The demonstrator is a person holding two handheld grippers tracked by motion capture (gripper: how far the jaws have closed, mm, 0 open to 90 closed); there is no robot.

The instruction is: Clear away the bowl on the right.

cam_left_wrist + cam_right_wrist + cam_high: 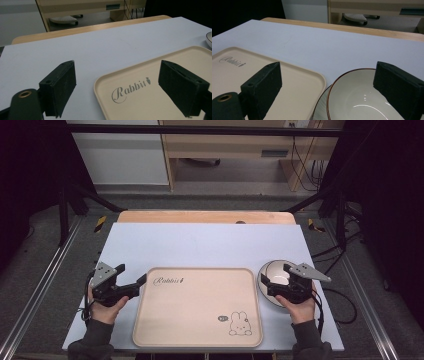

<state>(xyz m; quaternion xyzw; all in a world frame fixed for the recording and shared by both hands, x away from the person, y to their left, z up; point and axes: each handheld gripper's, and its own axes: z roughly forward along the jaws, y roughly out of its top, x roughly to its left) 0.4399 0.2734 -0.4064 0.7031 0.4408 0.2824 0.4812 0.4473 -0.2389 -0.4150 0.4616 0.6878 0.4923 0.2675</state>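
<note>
left gripper: jaws wide apart over tray corner, holding nothing | right gripper: jaws wide apart above bowl, maybe not touching | bowl: on table, just right of tray

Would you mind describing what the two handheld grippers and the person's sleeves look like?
Both the left gripper and the right gripper are black, each topped by a grey three-cornered plate with small holes. Their jaws are blocky black pads. A black cable trails from each. The person wears dark grey sleeves.
</note>
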